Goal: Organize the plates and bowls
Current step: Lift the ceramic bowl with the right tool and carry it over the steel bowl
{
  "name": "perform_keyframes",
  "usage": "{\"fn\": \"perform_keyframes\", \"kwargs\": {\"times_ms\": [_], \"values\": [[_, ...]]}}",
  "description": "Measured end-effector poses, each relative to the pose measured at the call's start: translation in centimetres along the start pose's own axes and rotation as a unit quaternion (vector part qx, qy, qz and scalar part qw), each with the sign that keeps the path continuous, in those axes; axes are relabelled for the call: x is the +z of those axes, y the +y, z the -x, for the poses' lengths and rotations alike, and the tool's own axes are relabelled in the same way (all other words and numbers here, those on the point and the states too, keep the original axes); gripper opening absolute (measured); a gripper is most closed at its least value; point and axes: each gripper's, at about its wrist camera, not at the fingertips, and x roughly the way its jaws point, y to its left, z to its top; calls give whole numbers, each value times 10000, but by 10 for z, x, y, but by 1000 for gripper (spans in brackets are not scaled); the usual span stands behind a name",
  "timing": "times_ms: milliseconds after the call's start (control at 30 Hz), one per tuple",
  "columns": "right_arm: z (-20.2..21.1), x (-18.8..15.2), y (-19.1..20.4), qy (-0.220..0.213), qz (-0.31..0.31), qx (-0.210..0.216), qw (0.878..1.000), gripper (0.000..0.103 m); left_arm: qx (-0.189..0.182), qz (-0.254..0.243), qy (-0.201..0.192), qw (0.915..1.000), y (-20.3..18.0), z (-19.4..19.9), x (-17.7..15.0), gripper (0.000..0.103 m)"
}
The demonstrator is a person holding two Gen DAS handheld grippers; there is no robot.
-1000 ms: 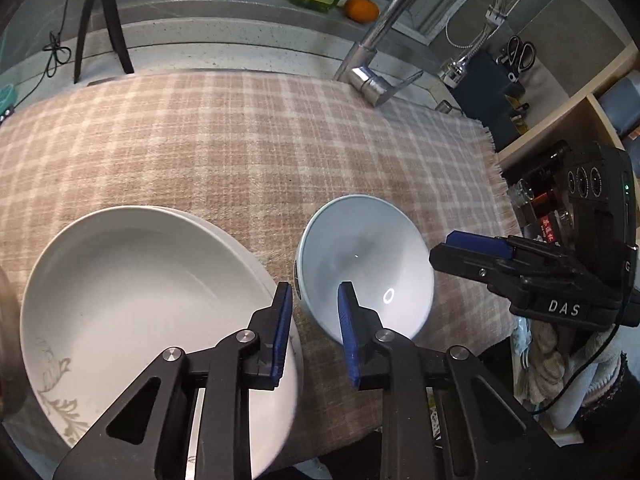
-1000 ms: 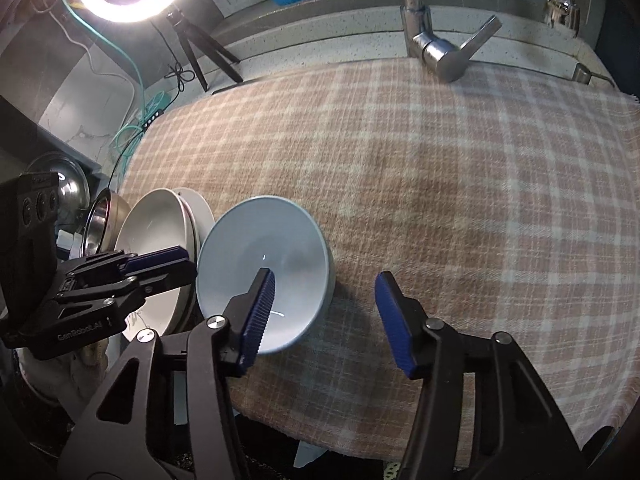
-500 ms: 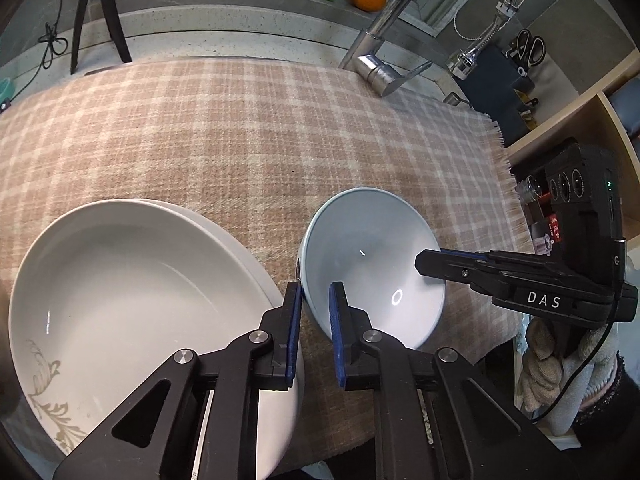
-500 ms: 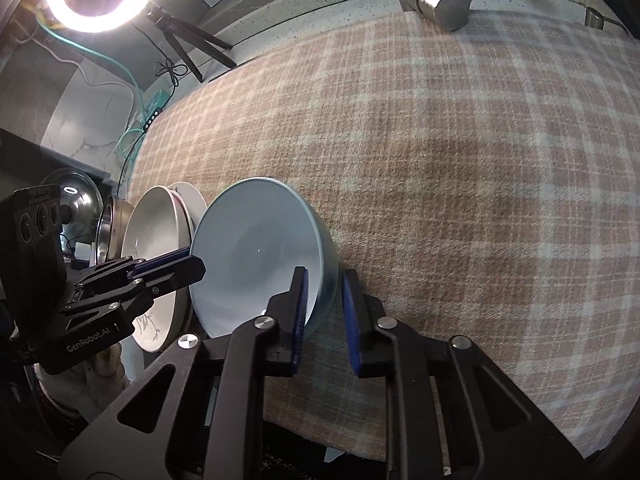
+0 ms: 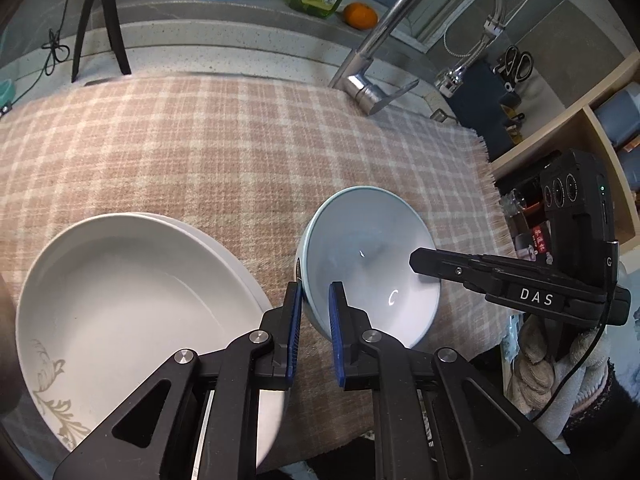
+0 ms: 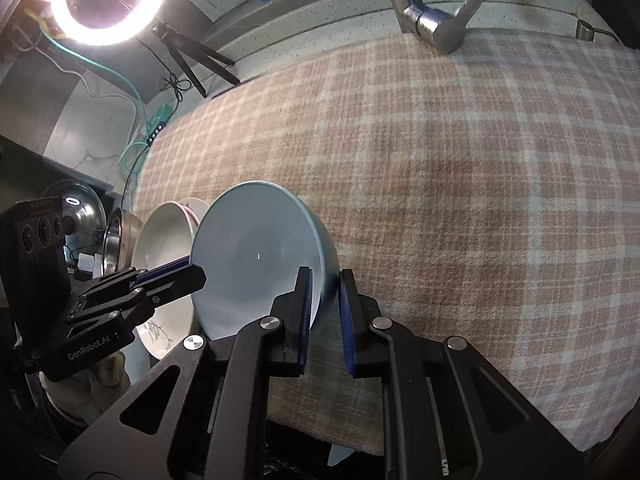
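Left wrist view: the light blue bowl (image 5: 370, 264) is seen on the plaid cloth (image 5: 224, 148) covering the tabletop, near its front edge and just right of the stacked white plates (image 5: 128, 292); the left gripper (image 5: 314, 316) is clamped on the bowl's near-left rim, one blue pad inside the wall and one outside; the right gripper (image 5: 416, 260) is seen reaching in from the right, its jaws drawn together at the bowl's right rim. Right wrist view: the right gripper (image 6: 324, 300) is closed on the bowl (image 6: 256, 256) with the rim pinched between its pads (image 6: 306, 308); the bowl appears tipped up on its side, though fisheye distortion may exaggerate this; the left gripper (image 6: 192, 276) is seen at the bowl's left rim; the plates (image 6: 160, 240) lie just beyond it. A faucet (image 5: 372, 88) stands at the far edge of the cloth; a lit ring light (image 6: 108, 0) is seen at far left.
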Motion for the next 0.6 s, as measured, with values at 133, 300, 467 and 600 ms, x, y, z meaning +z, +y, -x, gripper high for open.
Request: {"fn": "perform_keyframes", "kwargs": {"times_ms": [133,300,467,600], "values": [[9,7,21,-143,168,30,9998,13,0,64,-242,9997,2,19,1,12],[12,11,48,-224,366,136,9990,13,21,233,-508,9984,16,44,0,12],[9,16,81,-249,597,299,9975,14,164,367,-743,9964,35,70,-6,12],[2,17,110,-215,847,403,9954,14,259,571,-888,9941,54,88,-13,12]]}}
